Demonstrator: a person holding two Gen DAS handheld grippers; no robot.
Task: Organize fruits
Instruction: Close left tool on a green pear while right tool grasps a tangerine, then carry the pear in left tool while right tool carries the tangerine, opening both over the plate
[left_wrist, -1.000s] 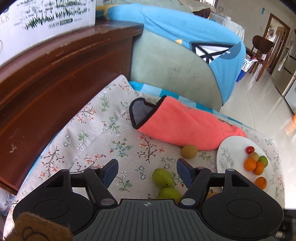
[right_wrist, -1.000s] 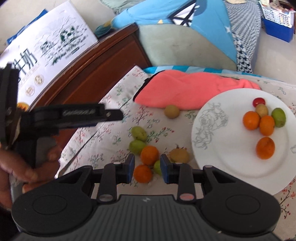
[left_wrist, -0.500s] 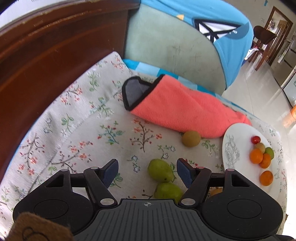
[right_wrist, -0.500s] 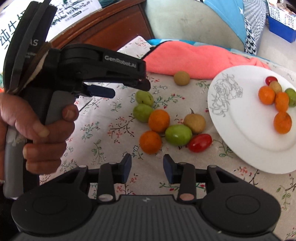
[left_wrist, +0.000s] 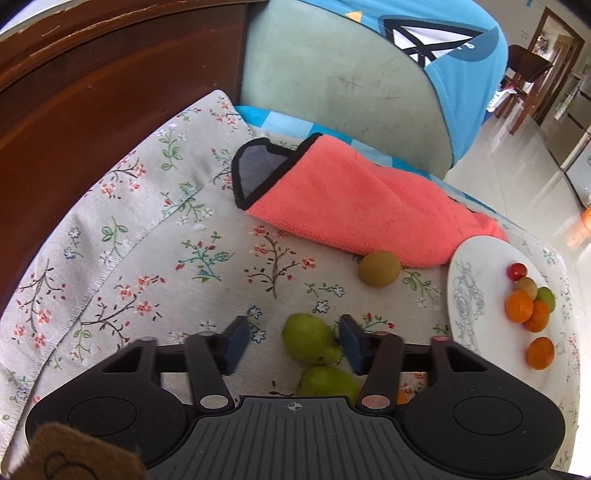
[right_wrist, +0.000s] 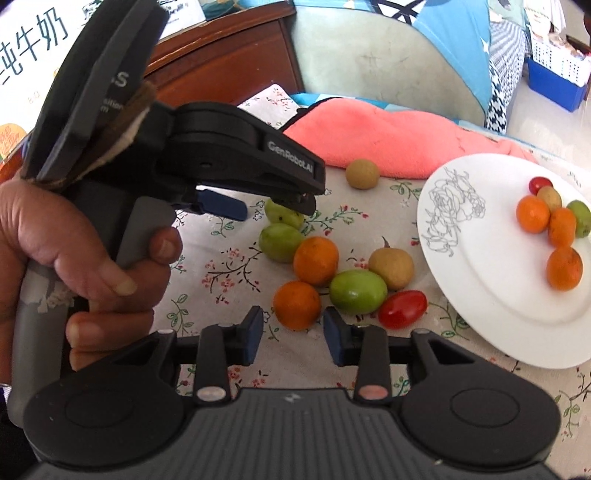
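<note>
In the left wrist view, the left gripper (left_wrist: 291, 341) is seen low over a floral tablecloth (left_wrist: 147, 258), jaws closing around a green fruit (left_wrist: 309, 339); the right pad is touching the fruit, while a gap is left at the left pad, so no clamp is made yet. A second green fruit (left_wrist: 327, 382) is tucked just below it, partly hidden by the gripper body. A tan round fruit (left_wrist: 380, 268) is lying against the edge of a coral towel (left_wrist: 354, 206). A white plate (left_wrist: 476, 306) is seen at right, holding three oranges, a green fruit, a tan fruit and a cherry tomato. In the right wrist view, the right gripper (right_wrist: 293, 334) is held just in front of an orange (right_wrist: 297, 304), jaws closing and narrowly apart, with nothing between the pads; the orange is sitting just beyond the tips. Beside it are clustered a green fruit, another orange (right_wrist: 316, 261), a tan fruit with a stem (right_wrist: 391, 267) and a red cherry tomato (right_wrist: 402, 309), all off the plate. The left gripper is seen at left, held in a hand (right_wrist: 85, 258), its tips over the two green fruits.
</note>
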